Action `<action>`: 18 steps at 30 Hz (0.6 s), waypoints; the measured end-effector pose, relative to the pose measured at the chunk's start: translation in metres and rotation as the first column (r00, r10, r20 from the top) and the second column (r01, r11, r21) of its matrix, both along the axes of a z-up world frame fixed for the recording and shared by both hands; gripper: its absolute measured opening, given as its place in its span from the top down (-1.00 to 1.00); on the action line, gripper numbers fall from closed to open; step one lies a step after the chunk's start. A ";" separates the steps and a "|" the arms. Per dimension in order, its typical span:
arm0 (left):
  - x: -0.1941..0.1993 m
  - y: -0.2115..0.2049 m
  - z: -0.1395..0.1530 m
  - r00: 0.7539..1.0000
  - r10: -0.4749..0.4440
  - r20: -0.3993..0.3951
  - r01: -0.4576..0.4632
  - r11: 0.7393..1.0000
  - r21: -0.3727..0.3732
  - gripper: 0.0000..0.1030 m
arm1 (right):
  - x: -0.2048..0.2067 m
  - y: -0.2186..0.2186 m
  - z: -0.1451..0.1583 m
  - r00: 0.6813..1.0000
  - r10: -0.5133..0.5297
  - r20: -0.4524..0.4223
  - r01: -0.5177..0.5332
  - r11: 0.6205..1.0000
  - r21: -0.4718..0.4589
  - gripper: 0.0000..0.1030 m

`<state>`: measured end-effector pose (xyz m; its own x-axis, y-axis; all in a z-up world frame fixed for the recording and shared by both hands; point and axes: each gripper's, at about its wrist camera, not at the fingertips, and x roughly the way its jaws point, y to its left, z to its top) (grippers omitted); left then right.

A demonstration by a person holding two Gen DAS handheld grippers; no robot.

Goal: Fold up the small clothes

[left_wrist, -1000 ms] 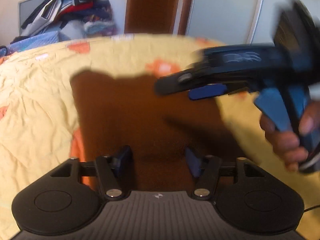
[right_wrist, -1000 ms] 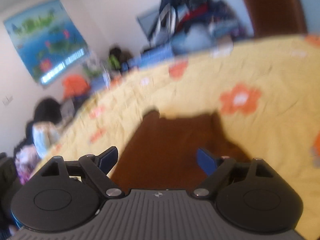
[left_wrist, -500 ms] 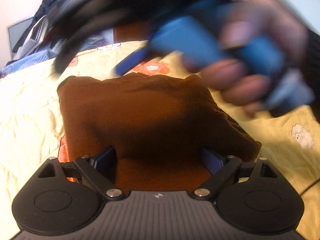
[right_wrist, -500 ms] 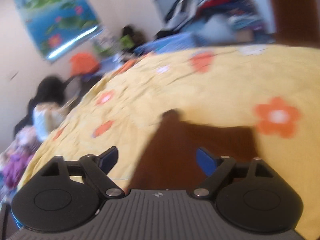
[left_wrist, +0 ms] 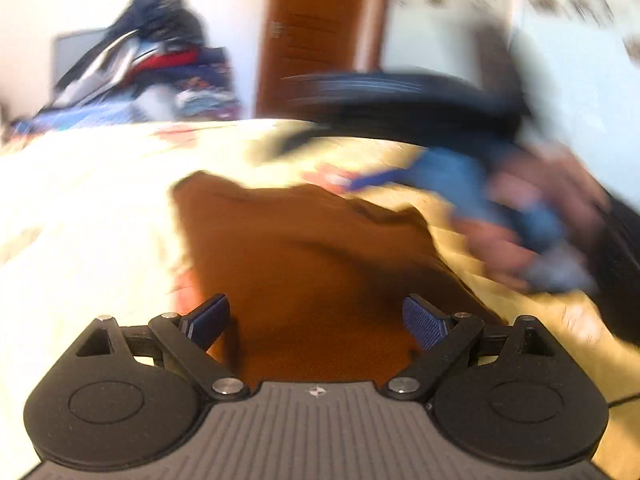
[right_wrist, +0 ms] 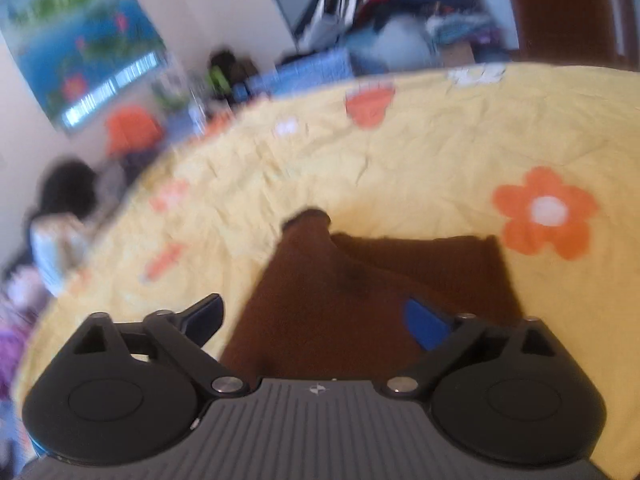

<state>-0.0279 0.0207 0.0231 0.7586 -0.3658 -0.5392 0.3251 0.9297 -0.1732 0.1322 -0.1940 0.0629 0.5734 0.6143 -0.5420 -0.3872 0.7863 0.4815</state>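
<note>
The brown garment point(left_wrist: 312, 256) is lying folded on the yellow bedspread point(right_wrist: 420, 140), filling the middle toward 12 o'clock. The left gripper point(left_wrist: 316, 318) and right gripper point(right_wrist: 316, 320) are hovering over its near edge, fingers spread and grasping nothing, probably lining up another fold.

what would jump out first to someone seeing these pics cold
A brown garment lies partly folded in the middle of a yellow bedspread with orange flowers. Both tongs, left and right, hang open just above it, while a heap of clothes sits beyond the bed.
</note>
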 end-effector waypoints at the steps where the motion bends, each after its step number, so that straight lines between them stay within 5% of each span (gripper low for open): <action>1: 0.004 0.015 -0.002 0.998 0.021 -0.054 -0.024 0.998 -0.051 -0.83 | -0.013 -0.020 0.002 1.000 -0.020 -0.009 0.020 1.000 0.017 -1.00; 5: 0.031 0.058 -0.025 0.951 0.011 -0.308 -0.099 0.957 -0.272 -0.82 | -0.057 -0.090 -0.023 0.983 -0.123 -0.134 0.126 0.992 0.013 -0.98; 9: 0.037 0.058 -0.034 0.922 -0.130 -0.364 -0.038 0.906 -0.421 -0.81 | -0.084 -0.114 -0.057 0.960 -0.115 -0.254 0.141 0.987 0.084 -0.81; 12: 0.043 0.047 -0.039 0.906 -0.186 -0.381 -0.004 0.895 -0.446 -0.41 | -0.094 -0.105 -0.065 0.963 -0.027 -0.269 0.078 0.981 0.180 -0.59; 13: 0.046 0.044 -0.040 0.899 -0.173 -0.402 -0.014 0.906 -0.423 0.15 | -0.094 -0.099 -0.066 0.963 -0.011 -0.270 0.058 0.984 0.167 -0.44; 14: 0.046 0.042 -0.038 0.893 -0.150 -0.425 -0.034 0.918 -0.395 0.44 | -0.093 -0.091 -0.067 0.963 0.002 -0.269 0.035 0.990 0.135 -0.07; 15: 0.047 0.044 -0.037 0.887 -0.140 -0.441 -0.049 0.919 -0.390 0.50 | -0.093 -0.080 -0.067 0.965 0.014 -0.262 0.012 0.995 0.095 0.26; 18: 0.039 0.049 -0.022 0.900 -0.107 -0.422 -0.054 0.934 -0.352 0.68 | -0.101 -0.077 -0.056 0.971 0.044 -0.235 -0.026 0.997 0.077 0.43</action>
<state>0.0112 0.0702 0.0009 0.4702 -0.6061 -0.6415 0.1674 0.7749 -0.6094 0.0317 -0.2714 0.0073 0.4119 0.6749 -0.6123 -0.2825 0.7333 0.6184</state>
